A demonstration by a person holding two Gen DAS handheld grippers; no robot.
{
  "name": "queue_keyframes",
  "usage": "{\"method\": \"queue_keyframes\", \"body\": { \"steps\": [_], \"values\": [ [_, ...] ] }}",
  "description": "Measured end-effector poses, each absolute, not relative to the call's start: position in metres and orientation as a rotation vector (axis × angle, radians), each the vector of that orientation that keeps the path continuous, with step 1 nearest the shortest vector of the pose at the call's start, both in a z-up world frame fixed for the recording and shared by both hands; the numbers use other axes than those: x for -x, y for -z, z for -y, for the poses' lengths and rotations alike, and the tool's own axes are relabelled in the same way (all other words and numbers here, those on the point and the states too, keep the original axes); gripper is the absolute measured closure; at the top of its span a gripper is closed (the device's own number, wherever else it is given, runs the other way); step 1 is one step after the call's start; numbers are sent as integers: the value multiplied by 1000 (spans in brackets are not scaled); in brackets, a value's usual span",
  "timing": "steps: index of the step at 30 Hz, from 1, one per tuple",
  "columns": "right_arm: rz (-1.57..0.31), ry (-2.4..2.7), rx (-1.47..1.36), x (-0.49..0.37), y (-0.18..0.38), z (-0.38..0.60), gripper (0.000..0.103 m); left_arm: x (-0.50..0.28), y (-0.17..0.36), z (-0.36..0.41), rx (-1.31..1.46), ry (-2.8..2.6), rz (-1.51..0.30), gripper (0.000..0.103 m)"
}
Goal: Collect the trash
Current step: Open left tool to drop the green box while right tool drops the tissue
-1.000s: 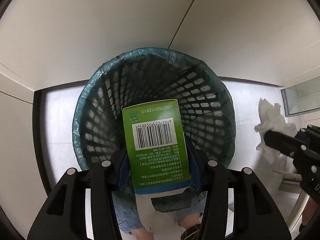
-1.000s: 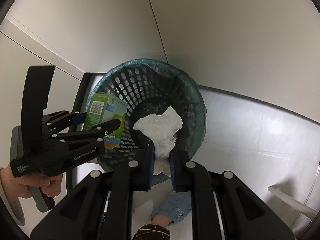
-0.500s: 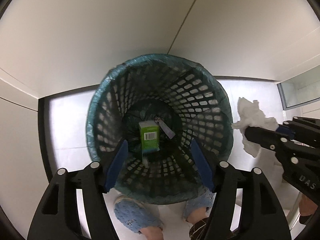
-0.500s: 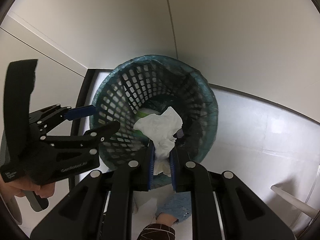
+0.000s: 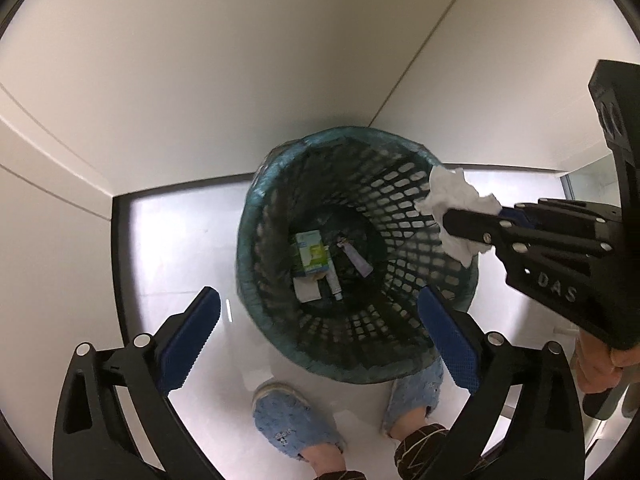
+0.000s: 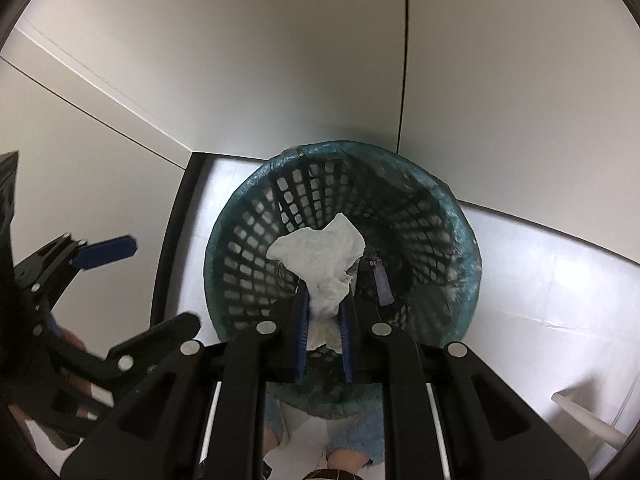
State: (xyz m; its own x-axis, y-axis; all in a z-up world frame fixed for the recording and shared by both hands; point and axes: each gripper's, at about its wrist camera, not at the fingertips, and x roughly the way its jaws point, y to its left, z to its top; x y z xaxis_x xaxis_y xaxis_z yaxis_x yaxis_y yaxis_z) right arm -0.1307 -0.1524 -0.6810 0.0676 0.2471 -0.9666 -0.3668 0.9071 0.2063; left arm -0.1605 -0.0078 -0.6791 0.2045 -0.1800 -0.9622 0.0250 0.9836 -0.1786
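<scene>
A teal mesh trash basket (image 5: 280,200) with a liner stands on the floor in a corner; it also shows in the right wrist view (image 6: 460,240). A green carton (image 5: 311,254) lies at its bottom with other small trash. My left gripper (image 5: 320,340) is open and empty above the basket's near rim. My right gripper (image 6: 324,304) is shut on a crumpled white tissue (image 6: 320,264) and holds it over the basket opening. The tissue (image 5: 456,204) also shows at the basket's right rim in the left wrist view.
White walls meet in a corner right behind the basket. A dark baseboard strip (image 6: 172,232) runs along the floor at the left. The person's feet in blue slippers (image 5: 292,420) stand just in front of the basket. A white object (image 6: 588,420) lies on the floor at the right.
My left gripper opened and dropped the green carton into the basket, then pulled back and up. My right gripper moved left with the tissue to above the basket.
</scene>
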Motion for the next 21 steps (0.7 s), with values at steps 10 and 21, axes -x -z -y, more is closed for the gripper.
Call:
{"method": "queue_keyframes", "body": {
  "steps": [10, 21],
  "values": [
    [-1475, -452, 105, 126, 704, 138, 89, 161, 684, -8, 144, 110, -1381, 6],
    [-1486, -439, 112, 125, 706, 137, 72, 158, 687, -13, 135, 93, -1389, 6]
  ]
}}
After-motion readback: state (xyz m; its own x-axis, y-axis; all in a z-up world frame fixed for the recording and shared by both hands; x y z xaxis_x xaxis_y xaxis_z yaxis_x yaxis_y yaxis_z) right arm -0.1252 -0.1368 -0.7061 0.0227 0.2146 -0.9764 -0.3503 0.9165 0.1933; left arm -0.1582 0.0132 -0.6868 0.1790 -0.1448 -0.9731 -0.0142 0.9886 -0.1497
